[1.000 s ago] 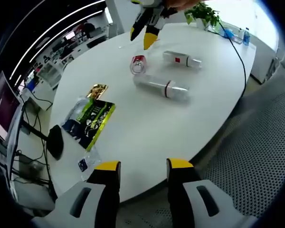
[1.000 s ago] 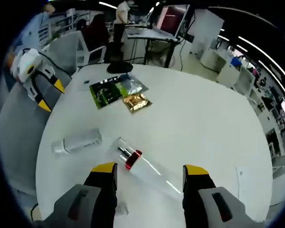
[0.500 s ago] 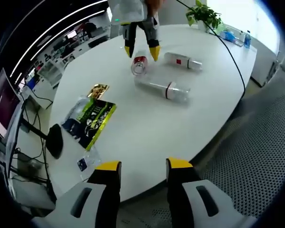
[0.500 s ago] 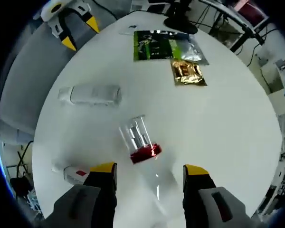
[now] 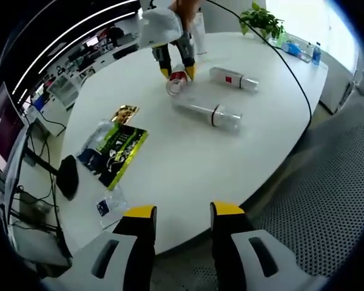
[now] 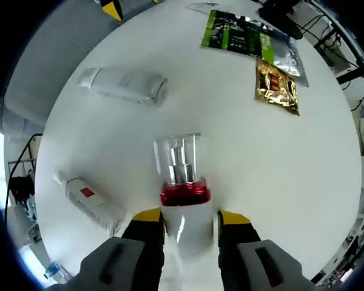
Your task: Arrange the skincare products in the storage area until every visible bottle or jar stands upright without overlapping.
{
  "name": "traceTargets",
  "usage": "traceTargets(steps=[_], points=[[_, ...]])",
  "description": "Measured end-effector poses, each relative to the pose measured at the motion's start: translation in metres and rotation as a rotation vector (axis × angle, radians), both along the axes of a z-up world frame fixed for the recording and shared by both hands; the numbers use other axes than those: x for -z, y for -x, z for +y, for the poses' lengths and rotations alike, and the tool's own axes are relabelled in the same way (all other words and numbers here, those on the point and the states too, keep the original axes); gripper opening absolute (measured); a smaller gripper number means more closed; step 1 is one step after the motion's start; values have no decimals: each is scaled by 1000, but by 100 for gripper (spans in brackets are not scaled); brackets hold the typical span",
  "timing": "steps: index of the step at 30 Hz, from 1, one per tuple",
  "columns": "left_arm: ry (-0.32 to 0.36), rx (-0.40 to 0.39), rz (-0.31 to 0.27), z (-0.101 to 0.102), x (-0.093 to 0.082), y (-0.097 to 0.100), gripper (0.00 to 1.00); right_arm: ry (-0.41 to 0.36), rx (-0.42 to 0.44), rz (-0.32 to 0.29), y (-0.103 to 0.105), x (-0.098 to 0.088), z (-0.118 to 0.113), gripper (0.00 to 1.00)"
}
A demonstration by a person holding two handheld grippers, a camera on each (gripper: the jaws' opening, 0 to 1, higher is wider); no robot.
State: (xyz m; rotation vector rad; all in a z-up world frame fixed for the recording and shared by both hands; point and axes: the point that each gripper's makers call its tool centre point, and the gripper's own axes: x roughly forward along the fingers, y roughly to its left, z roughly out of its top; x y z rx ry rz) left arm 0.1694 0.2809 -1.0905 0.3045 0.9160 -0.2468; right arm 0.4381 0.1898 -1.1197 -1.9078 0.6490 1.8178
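A white bottle with a red collar and clear cap [image 6: 182, 182] lies on the white table [image 6: 279, 176]. My right gripper [image 6: 190, 216] has its jaws pressed against both sides of the bottle's body. In the left gripper view this bottle [image 5: 176, 80] lies at the far side under the right gripper [image 5: 175, 71]. A clear frosted bottle [image 5: 207, 111] lies on its side nearer, also seen as the frosted bottle [image 6: 125, 85]. A white tube with a red label [image 5: 233, 77] lies flat beside them, the same tube [image 6: 88, 199]. My left gripper [image 5: 182, 211] hangs open off the table's near edge, holding nothing.
Green packets [image 5: 115, 149] and a gold packet [image 5: 124, 114] lie left of the bottles; the green packets [image 6: 242, 37] and gold packet [image 6: 278, 86] also show far off. A small sachet [image 5: 108, 206] lies near the table edge. A cable [image 5: 303, 73] crosses the right side; a plant [image 5: 259, 17] stands at the back.
My right gripper has come down over the red-collared bottle and its jaws have narrowed onto the body. The left gripper has stayed nearly still.
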Motion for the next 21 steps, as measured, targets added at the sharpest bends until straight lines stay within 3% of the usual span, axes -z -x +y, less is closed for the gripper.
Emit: traceTargets(steps=[2,3,8,16,18,21], points=[[-1,2,1,0,0,0,30,2,4,-6,2,0,-1,23],[-1,1,3,0,0,1,30,5,-38,-2,5,1,-2,23],[2,2,7,0,1,1,29,-17,49,1,2,-1,-1,22],[11,-2,7,-1,0,1,30,-102,132,-15,-1,-4,-7,21],[10,0,3,-1,0,1,30,-152,189,-14,1,-7,-8,21],[11,0,3,-1,0,0,30,-203,209,-12,1,-13,-10,20]])
